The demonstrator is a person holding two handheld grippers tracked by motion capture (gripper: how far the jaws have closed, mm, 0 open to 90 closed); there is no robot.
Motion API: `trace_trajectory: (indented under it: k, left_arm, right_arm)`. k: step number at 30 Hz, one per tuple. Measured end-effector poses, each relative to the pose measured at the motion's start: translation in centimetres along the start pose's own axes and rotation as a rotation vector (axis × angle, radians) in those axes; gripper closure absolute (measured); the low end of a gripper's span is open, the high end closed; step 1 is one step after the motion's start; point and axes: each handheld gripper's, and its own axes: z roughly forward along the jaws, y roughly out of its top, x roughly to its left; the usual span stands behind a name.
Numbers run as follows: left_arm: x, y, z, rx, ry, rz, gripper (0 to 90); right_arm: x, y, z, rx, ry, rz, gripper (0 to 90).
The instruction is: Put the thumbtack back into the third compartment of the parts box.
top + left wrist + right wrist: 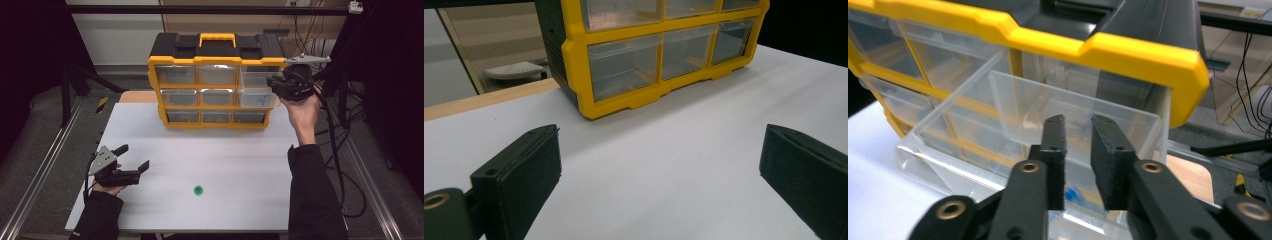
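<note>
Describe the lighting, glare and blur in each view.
High view: white table brightly lit, surroundings dark, picture soft. Left gripper view: near jaws slightly soft, warm glare on a clear drawer of the yellow organizer. Right gripper view: pulled-out drawer catches bright streaks along its edges; the jaws up close look blurred.

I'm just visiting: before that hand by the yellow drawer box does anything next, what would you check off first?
1. Top right drawer pulled out of the yellow organizer: ok.
2. Right gripper at that drawer's front, jaws a narrow gap apart: ok.
3. Pads pressing on the drawer wall: cannot tell.
4. Small blue item lying inside the drawer: ok.
5. Left gripper open, nothing between its jaws, low over the white table: ok.
6. Green dot uncovered: ok.
</note>
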Motion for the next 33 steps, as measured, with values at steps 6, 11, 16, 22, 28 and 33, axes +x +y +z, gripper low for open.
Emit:
trace_trajectory:
  k: [6, 11, 16, 22, 28, 33]
  left_arm:
    - [0.0, 0.0, -0.1, -0.003, 0.0, 0.001, 2.4]
    - [0.0, 0.1, -0.1, -0.003, -0.002, 0.004, 2.3]
    - [0.0, 0.1, -0.1, -0.005, -0.002, -0.002, 2.2]
    - [-0.1, 0.1, -0.1, -0.006, -0.002, -0.001, 2.1]
    - [0.0, 0.1, -0.2, -0.007, 0.0, -0.001, 1.9]
    - [0.0, 0.2, -0.2, -0.006, 0.001, 0.0, 1.8]
  right_arm:
    - [0.1, -0.2, -1.5, -0.116, 0.049, 0.003, 45.2]
    - [0.6, -0.8, -2.8, -0.189, 0.047, -0.001, 24.0]
    - [1.0, -2.0, -3.8, -0.229, 0.083, -0.004, 12.5]
    - [1.6, -3.9, -4.7, -0.254, 0.095, -0.004, 5.7]
    - [2.3, -5.6, -4.9, -0.266, 0.112, -0.014, 3.2]
    - [2.9, -6.9, -4.8, -0.267, 0.124, -0.012, 1.7]
